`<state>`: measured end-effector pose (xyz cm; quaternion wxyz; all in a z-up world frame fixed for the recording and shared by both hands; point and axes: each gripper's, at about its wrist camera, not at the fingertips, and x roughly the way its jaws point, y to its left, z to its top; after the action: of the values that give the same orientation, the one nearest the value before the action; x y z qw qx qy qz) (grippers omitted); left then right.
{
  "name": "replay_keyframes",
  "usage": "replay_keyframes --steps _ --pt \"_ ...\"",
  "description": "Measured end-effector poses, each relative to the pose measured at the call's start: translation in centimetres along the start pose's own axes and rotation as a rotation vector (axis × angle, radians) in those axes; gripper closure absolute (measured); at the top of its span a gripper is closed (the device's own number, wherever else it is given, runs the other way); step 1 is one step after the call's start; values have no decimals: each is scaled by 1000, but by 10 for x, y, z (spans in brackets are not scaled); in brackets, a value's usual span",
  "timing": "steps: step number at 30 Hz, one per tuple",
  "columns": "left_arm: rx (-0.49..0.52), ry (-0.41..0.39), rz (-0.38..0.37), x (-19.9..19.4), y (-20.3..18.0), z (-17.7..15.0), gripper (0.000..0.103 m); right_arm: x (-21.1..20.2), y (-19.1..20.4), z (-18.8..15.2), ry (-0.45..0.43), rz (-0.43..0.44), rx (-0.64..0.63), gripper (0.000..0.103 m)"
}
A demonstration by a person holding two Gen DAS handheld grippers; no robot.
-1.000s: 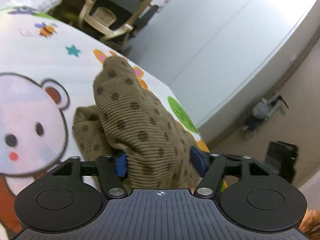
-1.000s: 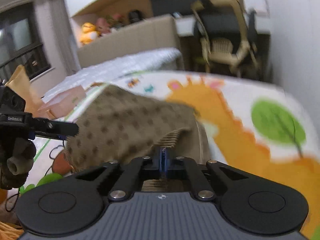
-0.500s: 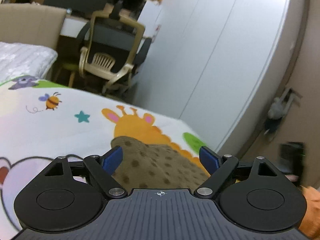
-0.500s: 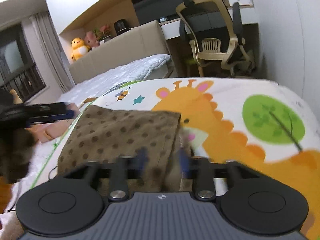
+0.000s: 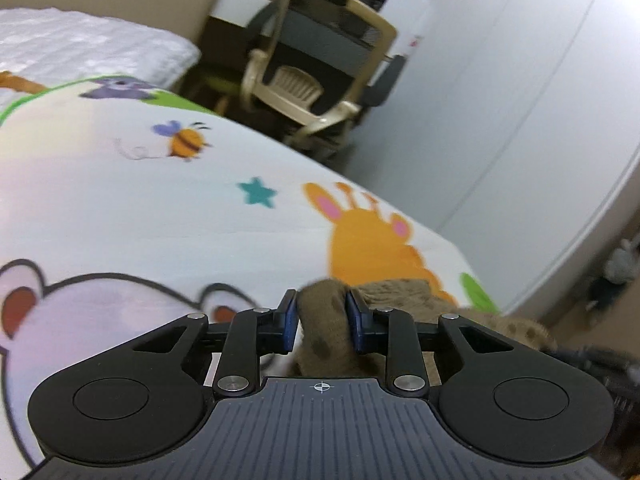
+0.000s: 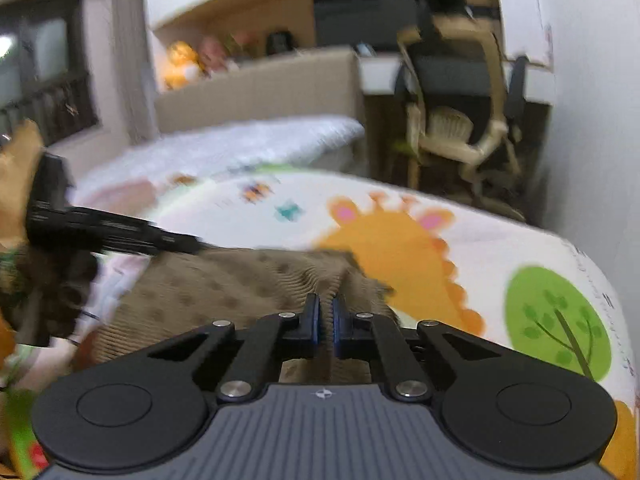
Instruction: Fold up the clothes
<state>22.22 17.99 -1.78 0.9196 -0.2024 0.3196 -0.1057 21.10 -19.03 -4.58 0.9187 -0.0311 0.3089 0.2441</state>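
Note:
A brown corduroy garment with dark dots lies flat on the cartoon-print sheet. In the left wrist view my left gripper has its jaws closing, and a bunched fold of the garment fills the gap and touches both blue pads. My right gripper is shut, its pads nearly together on the garment's near right edge, where the ribs pucker toward them. In the right wrist view the left gripper shows as a blurred black bar reaching the garment's far left corner.
A beige office chair stands beyond the sheet's far edge, next to a white wall. A white quilted bed with a beige headboard lies behind. Plush toys sit above the headboard. The sheet drops off at the right.
The garment went from held up to lying flat on the sheet. Both grippers opened, shifted along it and closed again, the left on a fold, the right on the near edge.

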Motion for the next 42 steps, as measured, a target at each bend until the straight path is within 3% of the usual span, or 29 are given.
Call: replay_keyframes --steps 2,5,7,9,11,14,16,18,22,26,30,34,38,42 --pt "17 20 61 11 3 -8 68 23 -8 -17 90 -44 30 98" --pt "8 21 107 20 11 -15 49 14 -7 -25 52 -65 42 97" --pt "-16 6 107 12 16 -12 46 -4 -7 -23 18 -72 63 85" --pt "-39 -21 100 -4 18 -5 43 -25 -12 -24 -19 -42 124 52" --pt "-73 -53 67 -29 19 -3 27 -46 -19 -27 -51 3 197 36" --pt "-155 -44 -69 -64 20 -10 9 -53 -26 -39 -24 136 343 26" --pt "-173 16 -179 -70 15 -22 8 -56 -30 -48 -4 227 441 26" --pt "-170 93 -270 -66 7 -39 7 -44 -27 -54 41 232 461 27" --pt "-134 206 -322 -41 -24 -70 8 -23 -27 -60 94 208 503 33" --pt "63 199 -339 -39 -73 -86 8 -26 -41 -56 57 123 514 33" --pt "243 268 -503 -37 -130 -112 8 -33 -50 -51 11 34 504 32" --pt "285 319 -565 -35 -152 -122 8 -43 -50 -53 -7 39 487 27" --pt "229 297 -648 -60 -133 -97 7 -48 -49 -61 -1 72 513 23" --pt "134 128 -649 -94 -104 -67 6 -38 -40 -65 29 169 572 22"
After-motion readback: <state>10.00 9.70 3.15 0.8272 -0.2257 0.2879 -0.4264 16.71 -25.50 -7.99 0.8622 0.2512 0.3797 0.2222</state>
